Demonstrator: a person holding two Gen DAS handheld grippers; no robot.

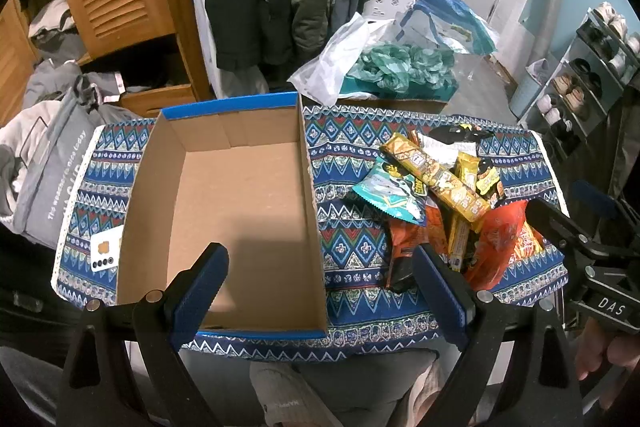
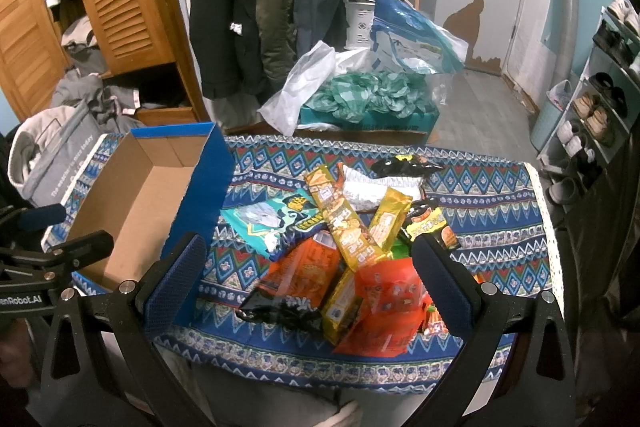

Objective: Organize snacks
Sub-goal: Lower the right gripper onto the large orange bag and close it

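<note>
Now both my grippers hang spread and empty: left gripper (image 1: 320, 267) over the bare box (image 1: 240, 211), right gripper (image 2: 308, 259) over the snacks (image 2: 352, 251) heaped beside it on the tablecloth (image 2: 500, 211).

Readable lettering in both wrist views

"DAS" is showing on the right gripper (image 1: 556, 223); "enRobot.AI", cut off at the edge, is showing on the left gripper (image 2: 86, 247); "The weather is nice today" is running along a grey bag (image 1: 60, 163); snack wrapper print is staying unreadable.
</note>
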